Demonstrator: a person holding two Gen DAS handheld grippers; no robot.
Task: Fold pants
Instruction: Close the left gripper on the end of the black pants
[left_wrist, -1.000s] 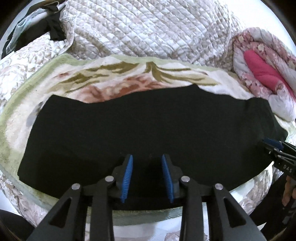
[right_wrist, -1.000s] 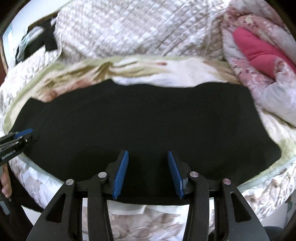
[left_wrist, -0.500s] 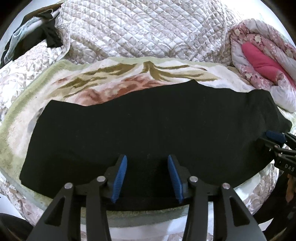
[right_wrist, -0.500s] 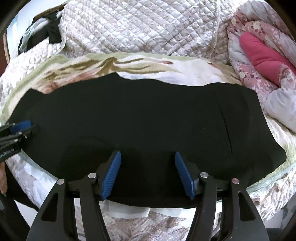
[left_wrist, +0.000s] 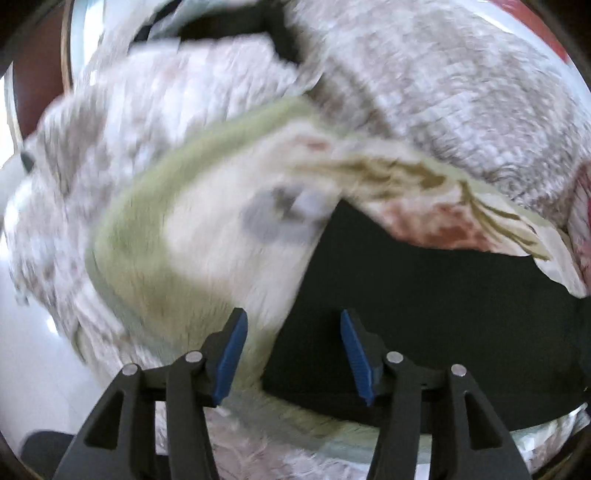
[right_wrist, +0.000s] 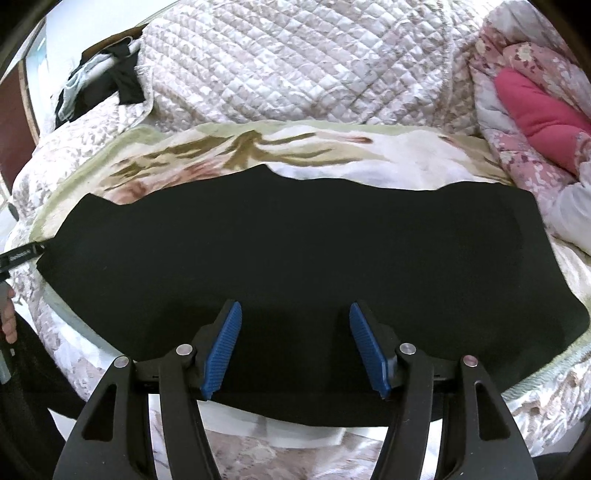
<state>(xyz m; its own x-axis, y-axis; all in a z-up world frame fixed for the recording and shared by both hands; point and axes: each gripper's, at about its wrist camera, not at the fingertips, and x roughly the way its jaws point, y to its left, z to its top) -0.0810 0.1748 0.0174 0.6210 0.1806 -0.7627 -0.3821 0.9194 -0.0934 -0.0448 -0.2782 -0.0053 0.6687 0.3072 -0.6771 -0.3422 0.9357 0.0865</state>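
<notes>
Black pants (right_wrist: 288, 240) lie flat and folded lengthwise across a floral blanket (right_wrist: 229, 151) on the bed. My right gripper (right_wrist: 295, 350) is open and empty over the pants' near edge, around the middle. My left gripper (left_wrist: 291, 354) is open and empty at the pants' left end (left_wrist: 424, 314); its left finger is over the blanket (left_wrist: 192, 258), its right finger over the black cloth. The left wrist view is blurred by motion. The left gripper's tip also shows at the far left of the right wrist view (right_wrist: 22, 254).
A quilted bedspread (right_wrist: 295, 66) is heaped behind the blanket. A pink floral duvet (right_wrist: 535, 103) lies at the right. Dark clothes (right_wrist: 99, 85) are piled at the back left. The bed's front edge runs just below the pants.
My left gripper has swung left to the pants' left end and opened wider. My right gripper has opened wider and stayed over the near edge.
</notes>
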